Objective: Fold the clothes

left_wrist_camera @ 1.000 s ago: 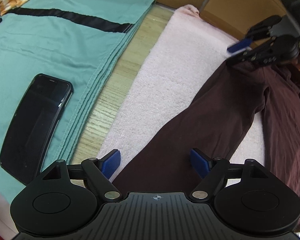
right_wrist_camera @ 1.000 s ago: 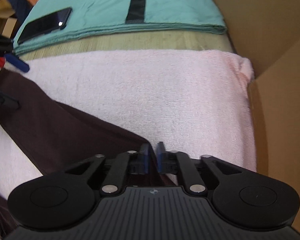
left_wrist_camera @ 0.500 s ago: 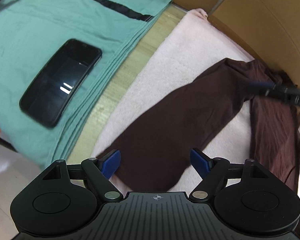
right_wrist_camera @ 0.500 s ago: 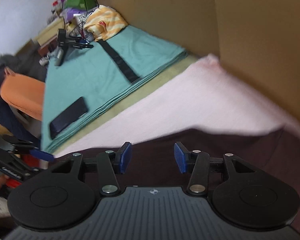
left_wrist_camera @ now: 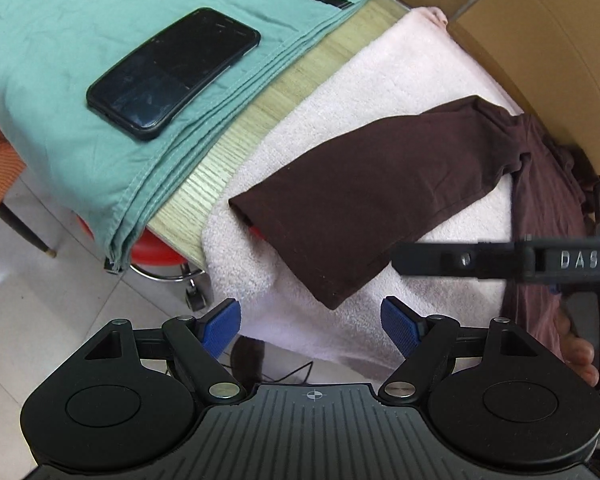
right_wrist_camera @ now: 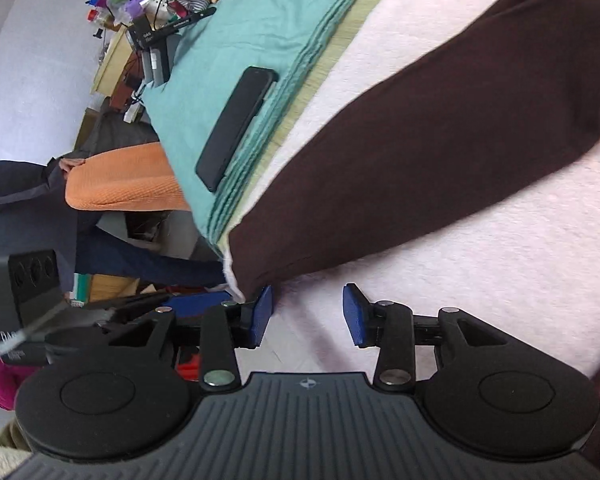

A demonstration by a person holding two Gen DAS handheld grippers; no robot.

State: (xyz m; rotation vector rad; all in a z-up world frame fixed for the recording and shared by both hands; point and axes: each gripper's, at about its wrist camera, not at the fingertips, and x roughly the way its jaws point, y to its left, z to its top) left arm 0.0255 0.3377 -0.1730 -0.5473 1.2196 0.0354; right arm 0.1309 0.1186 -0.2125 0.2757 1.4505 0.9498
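From the left wrist, the dark maroon garment (left_wrist_camera: 380,184) lies on the pink towel (left_wrist_camera: 380,80), one long sleeve laid flat and slanting toward the towel's near edge. The left gripper (left_wrist_camera: 312,326) hangs released, jaws wide, just short of the sleeve end.

From the right wrist, the sleeve crosses the towel (right_wrist_camera: 500,260) diagonally. The right gripper (right_wrist_camera: 308,316) has just been opening; nothing sits between its pads, the cuff beside its left pad.
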